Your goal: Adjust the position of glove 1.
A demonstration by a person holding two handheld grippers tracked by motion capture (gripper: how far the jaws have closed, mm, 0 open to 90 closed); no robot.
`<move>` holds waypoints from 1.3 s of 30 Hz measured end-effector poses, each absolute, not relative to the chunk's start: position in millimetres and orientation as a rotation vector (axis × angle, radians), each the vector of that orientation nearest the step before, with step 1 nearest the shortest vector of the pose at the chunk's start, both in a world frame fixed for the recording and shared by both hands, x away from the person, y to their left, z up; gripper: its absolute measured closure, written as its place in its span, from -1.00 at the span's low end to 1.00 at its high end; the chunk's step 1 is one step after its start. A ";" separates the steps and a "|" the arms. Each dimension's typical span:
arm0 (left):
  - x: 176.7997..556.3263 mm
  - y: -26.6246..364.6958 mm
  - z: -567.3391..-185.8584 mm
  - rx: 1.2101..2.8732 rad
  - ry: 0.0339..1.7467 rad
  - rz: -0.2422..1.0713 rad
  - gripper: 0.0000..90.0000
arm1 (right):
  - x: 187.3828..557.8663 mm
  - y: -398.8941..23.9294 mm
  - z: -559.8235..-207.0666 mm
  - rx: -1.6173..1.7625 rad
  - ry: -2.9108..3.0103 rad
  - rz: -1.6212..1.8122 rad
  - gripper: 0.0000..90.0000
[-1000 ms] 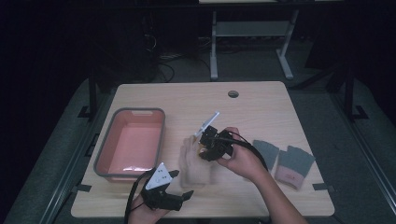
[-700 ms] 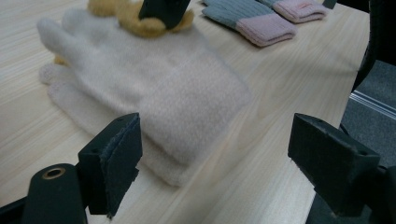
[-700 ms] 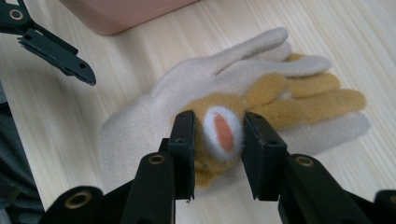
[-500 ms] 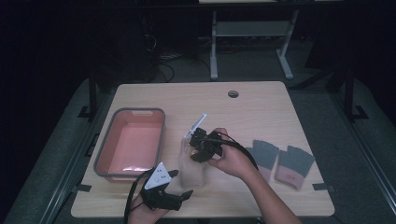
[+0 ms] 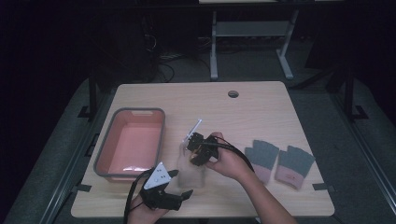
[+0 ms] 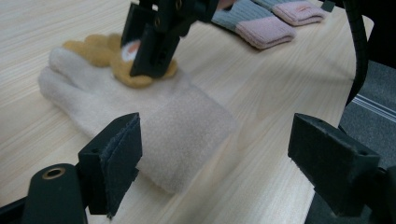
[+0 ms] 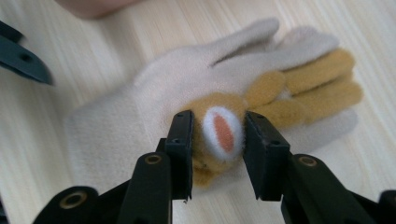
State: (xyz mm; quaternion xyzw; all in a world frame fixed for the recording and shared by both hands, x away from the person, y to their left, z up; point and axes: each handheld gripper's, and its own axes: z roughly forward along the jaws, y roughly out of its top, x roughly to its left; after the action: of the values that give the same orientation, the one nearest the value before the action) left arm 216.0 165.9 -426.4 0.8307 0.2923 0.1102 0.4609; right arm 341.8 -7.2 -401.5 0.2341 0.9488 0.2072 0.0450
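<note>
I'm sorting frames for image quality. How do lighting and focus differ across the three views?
High view: dim, room black beyond the table, cream glove pale and hard to make out. Left gripper view: bright, glove cuff sharp, grey-and-pink gloves at top soft. Right gripper view: evenly lit, right claw crisp, the glove's fingertips slightly blurred.

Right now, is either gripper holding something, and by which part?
The right gripper straddles the brown-and-white plush patch on the cream fleece glove; a firm grip cannot be told. The left gripper holds nothing.
</note>
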 end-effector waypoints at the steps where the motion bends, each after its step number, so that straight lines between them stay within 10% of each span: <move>1: 215.9 165.7 -426.5 2.044 0.720 0.272 -0.61 | 341.8 -7.2 -401.5 0.715 2.898 0.633 0.42; 39: 216.3 166.2 -426.8 2.041 0.717 0.251 -0.61 | 360.0 30.1 -407.4 0.711 2.965 0.563 -0.19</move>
State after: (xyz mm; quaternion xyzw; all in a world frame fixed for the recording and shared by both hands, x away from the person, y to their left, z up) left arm 216.3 166.2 -426.8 0.8303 0.2919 0.1019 0.4636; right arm 360.0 30.1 -407.4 0.2293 0.9560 0.1817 0.0206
